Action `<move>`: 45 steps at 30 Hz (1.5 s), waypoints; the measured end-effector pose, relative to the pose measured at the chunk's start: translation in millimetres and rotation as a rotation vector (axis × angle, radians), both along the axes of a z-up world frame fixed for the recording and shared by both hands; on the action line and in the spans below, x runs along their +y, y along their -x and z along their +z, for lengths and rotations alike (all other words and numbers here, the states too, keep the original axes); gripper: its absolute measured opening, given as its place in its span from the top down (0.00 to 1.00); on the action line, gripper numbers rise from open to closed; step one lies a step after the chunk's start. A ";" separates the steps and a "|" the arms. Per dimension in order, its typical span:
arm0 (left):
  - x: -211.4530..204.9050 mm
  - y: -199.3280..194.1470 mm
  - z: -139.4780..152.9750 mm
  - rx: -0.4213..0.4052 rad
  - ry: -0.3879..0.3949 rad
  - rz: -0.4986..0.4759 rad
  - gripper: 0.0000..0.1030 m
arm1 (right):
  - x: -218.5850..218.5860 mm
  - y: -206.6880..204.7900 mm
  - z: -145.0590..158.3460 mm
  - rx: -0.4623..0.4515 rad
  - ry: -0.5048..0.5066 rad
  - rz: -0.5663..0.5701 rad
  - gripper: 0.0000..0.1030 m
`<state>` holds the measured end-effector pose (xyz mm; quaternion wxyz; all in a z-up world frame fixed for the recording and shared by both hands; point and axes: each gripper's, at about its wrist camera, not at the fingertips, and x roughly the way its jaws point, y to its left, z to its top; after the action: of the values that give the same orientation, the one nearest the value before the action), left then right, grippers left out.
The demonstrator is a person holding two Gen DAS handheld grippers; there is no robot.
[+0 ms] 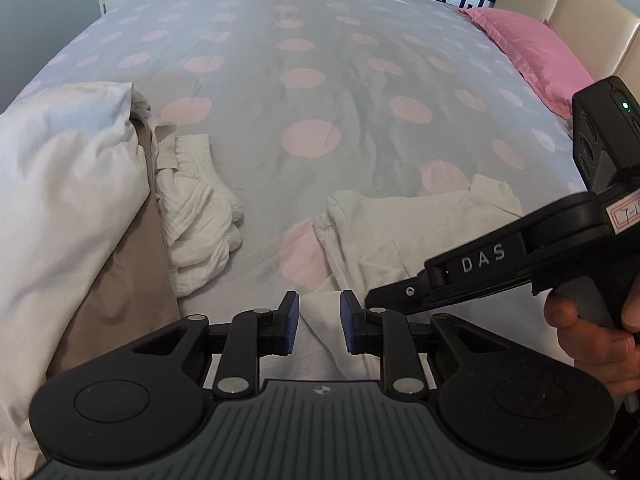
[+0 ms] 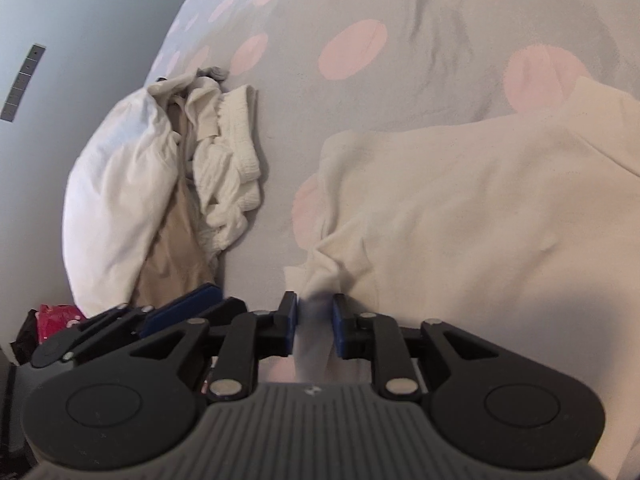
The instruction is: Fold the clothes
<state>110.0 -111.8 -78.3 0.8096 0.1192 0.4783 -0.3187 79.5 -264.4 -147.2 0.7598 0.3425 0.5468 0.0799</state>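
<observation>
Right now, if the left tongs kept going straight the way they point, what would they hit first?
Most likely the cream garment lying on the bedspread: its edge already sits between and just past the left tongs. The right tongs crowd in alongside, though depth is unclear.

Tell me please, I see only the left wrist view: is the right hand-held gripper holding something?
Observer: A bunched edge of the cream fleece garment sits between the pads of the right hand-held gripper. I cannot confirm a firm pinch.
Operator: Does anything lie beside the bed, low on the left?
Observer: Yes, a red-pink crumpled item lies there, below the edge of the grey bed cover with pink dots.
</observation>
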 end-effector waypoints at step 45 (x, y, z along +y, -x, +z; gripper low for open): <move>11.8 102.0 -29.0 0.233 -0.139 -0.227 0.95 | -63.1 212.8 2.9 0.047 0.329 0.137 0.92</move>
<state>8.0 -100.0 -107.3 0.6972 0.1905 0.5734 -0.3859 -133.3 -327.6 -144.4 0.7854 0.1775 0.5921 0.0328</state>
